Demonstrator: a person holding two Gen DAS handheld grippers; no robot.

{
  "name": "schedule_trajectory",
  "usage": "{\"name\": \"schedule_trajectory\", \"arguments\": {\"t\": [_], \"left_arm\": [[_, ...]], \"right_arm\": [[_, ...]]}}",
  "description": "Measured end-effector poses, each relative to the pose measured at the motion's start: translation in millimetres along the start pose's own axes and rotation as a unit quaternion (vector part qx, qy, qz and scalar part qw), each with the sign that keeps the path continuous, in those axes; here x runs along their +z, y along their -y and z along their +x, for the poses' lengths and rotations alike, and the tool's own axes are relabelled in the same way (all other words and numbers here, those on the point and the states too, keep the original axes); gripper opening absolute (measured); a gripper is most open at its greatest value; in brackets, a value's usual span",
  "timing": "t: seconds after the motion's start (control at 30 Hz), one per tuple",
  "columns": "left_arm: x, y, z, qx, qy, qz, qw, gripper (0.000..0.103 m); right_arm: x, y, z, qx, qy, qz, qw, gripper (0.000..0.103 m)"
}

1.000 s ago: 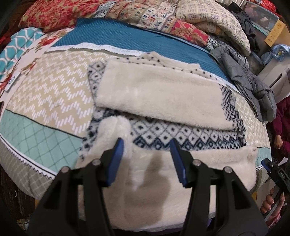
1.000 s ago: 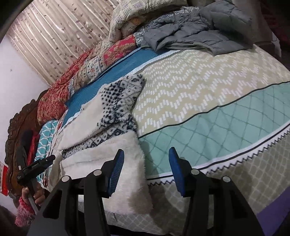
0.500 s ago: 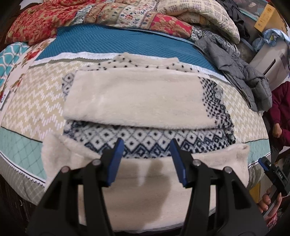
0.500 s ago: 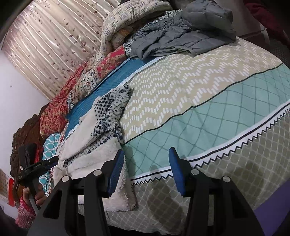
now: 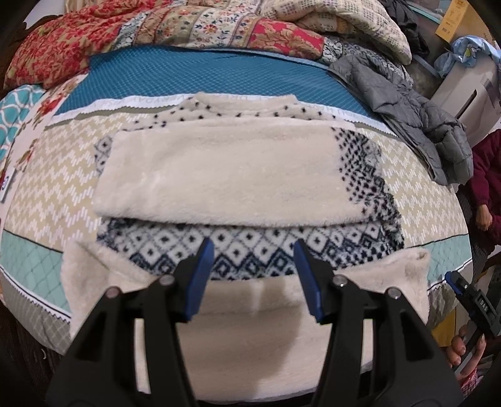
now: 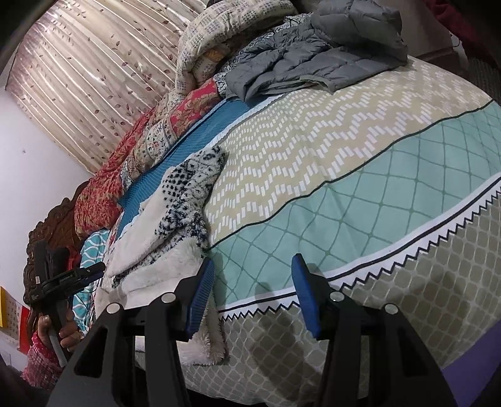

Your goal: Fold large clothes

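- The sweater [image 5: 225, 169], cream fleece with a navy diamond pattern, lies partly folded on the bed [image 5: 47, 175], across the zigzag and teal bands of the bedspread.
- A cream sleeve is folded flat across its upper body. The patterned band shows below it, and a cream hem panel [image 5: 250, 328] lies nearest the camera, reaching the near edge of the bed.
- The left gripper [image 5: 253, 266] hangs above the line where the patterned band meets the hem panel. Its jaws are spread with nothing between the blue pads; no contact with the fabric can be seen.
- The right gripper [image 6: 253, 288] is over the teal band at the bed's edge, just beside the sweater's right end [image 6: 175, 250]. Its jaws are spread and hold nothing; the left pad sits next to the fleece edge, and whether it touches cannot be told.
- In the right wrist view, a hand [image 6: 62, 332] grips the handle of the left gripper at the lower left.
- A grey jacket [image 5: 416, 115] lies on the far right part of the bed, well apart from the sweater.
- Floral quilts [image 5: 162, 28] are piled along the far side.
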State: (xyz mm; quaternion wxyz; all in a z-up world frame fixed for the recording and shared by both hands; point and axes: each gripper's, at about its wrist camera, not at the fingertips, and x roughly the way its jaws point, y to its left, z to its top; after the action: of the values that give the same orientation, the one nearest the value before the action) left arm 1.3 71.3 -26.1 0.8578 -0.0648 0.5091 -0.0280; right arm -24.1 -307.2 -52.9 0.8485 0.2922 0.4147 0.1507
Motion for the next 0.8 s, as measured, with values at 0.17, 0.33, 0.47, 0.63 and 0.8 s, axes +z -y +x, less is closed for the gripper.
{"name": "schedule_trajectory", "arguments": {"t": [0.17,0.33,0.47,0.63,0.8], "left_arm": [[-6.5,-17.3,-5.9,-0.002,0.007,-0.013,0.9999,0.05],[-18.4,-49.0,-17.7,-0.001,0.021,-0.033,0.9992,0.05],[-28.0,-79.0,-30.4,-0.005,0.035,-0.06,0.9976,0.05],[-45.1,-113.2,-49.4,0.006,0.051,-0.077,0.9957,0.051],[-60.0,-151.7,-67.7,0.024,0.053,-0.1,0.9933,0.054]], "right_arm": [[-3.2,-15.0,3.9,0.001,-0.011,-0.012,1.0,0.048],[-7.6,-44.6,5.1,-0.001,-0.012,-0.049,0.999,0.048],[-11.5,-62.7,10.2,-0.001,-0.022,-0.057,0.998,0.048],[-18.9,-84.6,10.6,-0.006,-0.025,-0.082,0.996,0.048],[-22.9,-93.1,12.5,-0.012,-0.031,-0.085,0.996,0.048]]}}
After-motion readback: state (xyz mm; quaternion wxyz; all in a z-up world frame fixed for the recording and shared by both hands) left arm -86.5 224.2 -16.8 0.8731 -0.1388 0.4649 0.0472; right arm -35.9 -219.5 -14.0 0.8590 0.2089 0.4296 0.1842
